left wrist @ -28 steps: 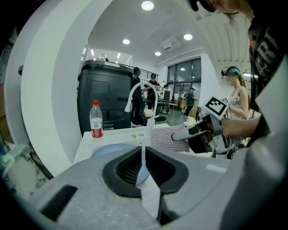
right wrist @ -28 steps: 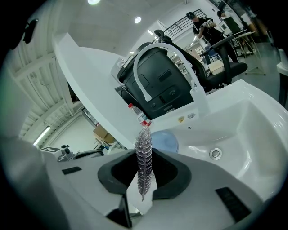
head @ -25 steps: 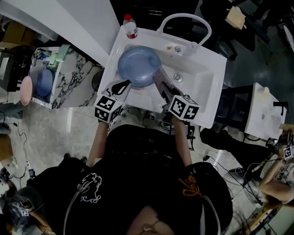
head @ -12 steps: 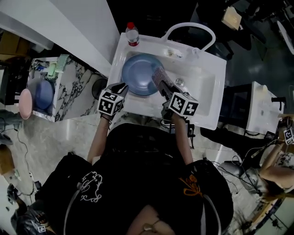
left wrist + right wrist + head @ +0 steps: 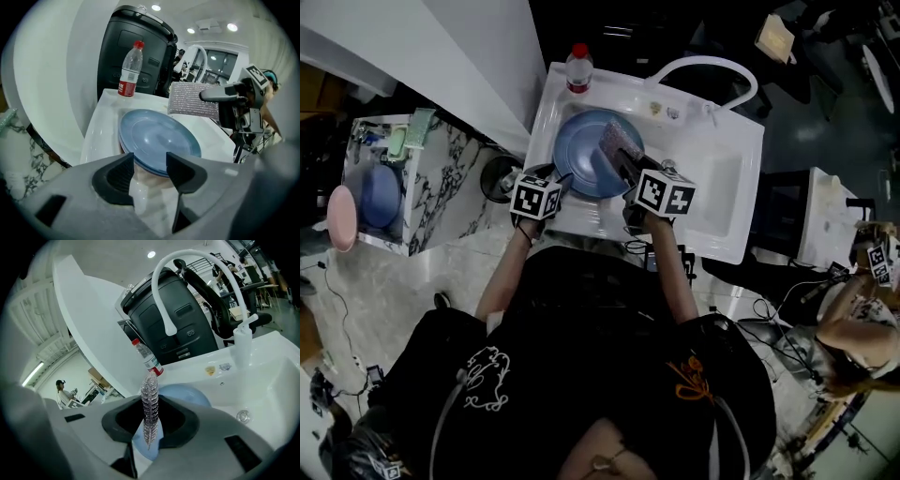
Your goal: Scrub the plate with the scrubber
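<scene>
Looking like robotics lab staging mock kitchen, not home. Free-standing white sink [image 5: 727, 183] with faucet [image 5: 158, 298] standing on open floor, cables [image 5: 787, 328] trailing around. Marble-pattern counter [image 5: 455, 178] sitting beside. Other person [image 5: 861, 323] working nearby; office chairs [image 5: 225, 291], ceiling lights [image 5: 206, 29] showing behind.

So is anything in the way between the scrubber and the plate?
Nothing visible. The scrubber, pinched in the right gripper, hangs just above the plate; the bottle stands aside at the sink's corner.
</scene>
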The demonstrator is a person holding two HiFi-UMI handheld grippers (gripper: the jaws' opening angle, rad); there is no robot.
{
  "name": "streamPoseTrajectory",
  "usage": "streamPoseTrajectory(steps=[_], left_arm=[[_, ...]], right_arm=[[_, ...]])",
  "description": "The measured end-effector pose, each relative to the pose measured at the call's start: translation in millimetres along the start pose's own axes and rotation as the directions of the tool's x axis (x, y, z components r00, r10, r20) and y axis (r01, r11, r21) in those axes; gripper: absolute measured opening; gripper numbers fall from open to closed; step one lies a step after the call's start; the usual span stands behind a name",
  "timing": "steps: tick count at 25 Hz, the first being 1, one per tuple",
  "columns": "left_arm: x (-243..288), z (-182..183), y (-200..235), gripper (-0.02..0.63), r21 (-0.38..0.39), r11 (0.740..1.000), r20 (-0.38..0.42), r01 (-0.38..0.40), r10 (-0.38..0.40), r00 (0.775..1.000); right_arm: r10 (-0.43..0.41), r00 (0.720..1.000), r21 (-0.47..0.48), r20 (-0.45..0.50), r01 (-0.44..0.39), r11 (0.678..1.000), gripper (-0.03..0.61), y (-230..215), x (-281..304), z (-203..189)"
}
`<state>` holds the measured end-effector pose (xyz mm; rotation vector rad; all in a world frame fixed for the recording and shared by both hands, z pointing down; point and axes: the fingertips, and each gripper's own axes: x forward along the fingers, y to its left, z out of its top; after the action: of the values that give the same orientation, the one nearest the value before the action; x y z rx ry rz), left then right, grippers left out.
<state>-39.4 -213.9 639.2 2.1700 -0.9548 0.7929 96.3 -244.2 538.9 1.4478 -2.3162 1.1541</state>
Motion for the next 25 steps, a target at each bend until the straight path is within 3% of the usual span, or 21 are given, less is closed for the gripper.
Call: streamPoseTrajectory(steps=[3, 7, 11, 13, 17, 25], left_arm=[[2.2, -1.8, 8.4, 0.163, -0.005, 1.000, -0.008, -0.011, 0.011, 1.000], [4.3, -0.3, 11.3, 0.155, -0.044, 0.999, 0.000, 0.014, -0.014, 1.000], [6.9, -1.1, 12.0, 0.153, -0.006, 1.000, -0.016, 0.004, -0.004, 1.000], [7.9, -1.5, 12.3, 0.152, 0.004, 1.000, -0.025, 0.003, -0.003, 1.000], [10.7, -1.7, 15.9, 0.139, 0.009, 1.000, -0.037, -0.020, 0.020, 0.999], [16.4, -4.0, 17.9, 0.124, 0.036, 0.998, -0.069, -0.058, 0.060, 0.996]], right_arm=[[0.039, 0.999, 0.006, -0.005, -0.038, 0.999, 0.081, 9.0, 23.2, 4.2], [0.112, 0.993, 0.014, -0.044, -0.111, 0.994, 0.081, 21.1, 58.5, -1.8], [0.169, 0.977, 0.072, -0.133, -0.161, 0.984, 0.081, 21.8, 96.1, -27.6], [0.138, 0.975, 0.093, -0.175, -0.123, 0.988, 0.081, 11.6, 108.5, -39.8], [-0.003, 0.976, 0.071, -0.217, 0.019, 0.997, 0.081, -23.6, 113.6, -48.5], [-0.168, 0.969, 0.121, -0.184, 0.192, 0.974, 0.083, -82.3, 91.8, -39.4]])
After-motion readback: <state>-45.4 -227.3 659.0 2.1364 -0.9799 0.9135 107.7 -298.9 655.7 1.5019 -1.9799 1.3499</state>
